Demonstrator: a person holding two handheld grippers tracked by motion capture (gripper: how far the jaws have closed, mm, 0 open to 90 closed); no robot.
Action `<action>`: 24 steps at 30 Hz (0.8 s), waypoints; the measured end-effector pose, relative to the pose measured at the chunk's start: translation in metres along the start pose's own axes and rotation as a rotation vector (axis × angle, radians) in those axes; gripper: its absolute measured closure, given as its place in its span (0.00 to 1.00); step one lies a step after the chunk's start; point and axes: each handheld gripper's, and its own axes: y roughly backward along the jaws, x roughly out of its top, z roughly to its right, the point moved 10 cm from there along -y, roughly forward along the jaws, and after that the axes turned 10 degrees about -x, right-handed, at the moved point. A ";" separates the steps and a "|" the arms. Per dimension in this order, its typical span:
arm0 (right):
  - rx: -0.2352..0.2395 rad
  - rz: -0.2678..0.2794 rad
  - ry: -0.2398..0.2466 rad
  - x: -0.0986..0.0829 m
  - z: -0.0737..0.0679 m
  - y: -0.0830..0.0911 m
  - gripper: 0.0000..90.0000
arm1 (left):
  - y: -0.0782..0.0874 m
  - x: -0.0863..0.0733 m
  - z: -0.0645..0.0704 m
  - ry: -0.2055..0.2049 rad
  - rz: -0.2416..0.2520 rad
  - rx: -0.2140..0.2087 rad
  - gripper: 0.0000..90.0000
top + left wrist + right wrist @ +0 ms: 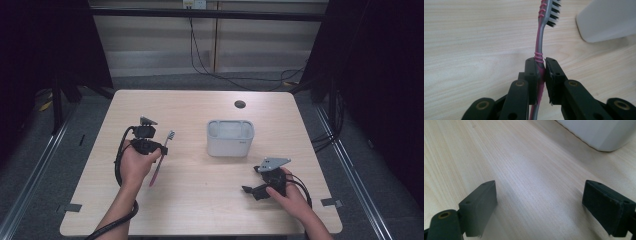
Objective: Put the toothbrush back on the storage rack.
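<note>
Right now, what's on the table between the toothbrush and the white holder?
Nothing: the high view shows bare table between the toothbrush and white holder.

No readable text, labels, brands or numbers on any surface in view.

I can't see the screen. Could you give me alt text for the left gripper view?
Two black tongs rise from the bottom and are shut on the handle of a pink and grey toothbrush, whose dark bristled head points away at the top. Beneath lies a pale wooden table, and the corner of a white container sits at upper right.
</note>
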 end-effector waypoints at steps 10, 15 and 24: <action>0.000 0.000 0.000 0.000 0.000 0.000 0.13 | 0.008 0.012 0.008 -0.030 0.097 -0.020 0.90; -0.001 0.000 0.000 0.000 0.000 0.000 0.13 | 0.011 0.018 0.017 -0.043 0.136 -0.048 0.90; -0.001 0.000 0.000 0.000 0.000 0.000 0.13 | 0.014 0.029 0.031 -0.074 0.187 -0.074 0.90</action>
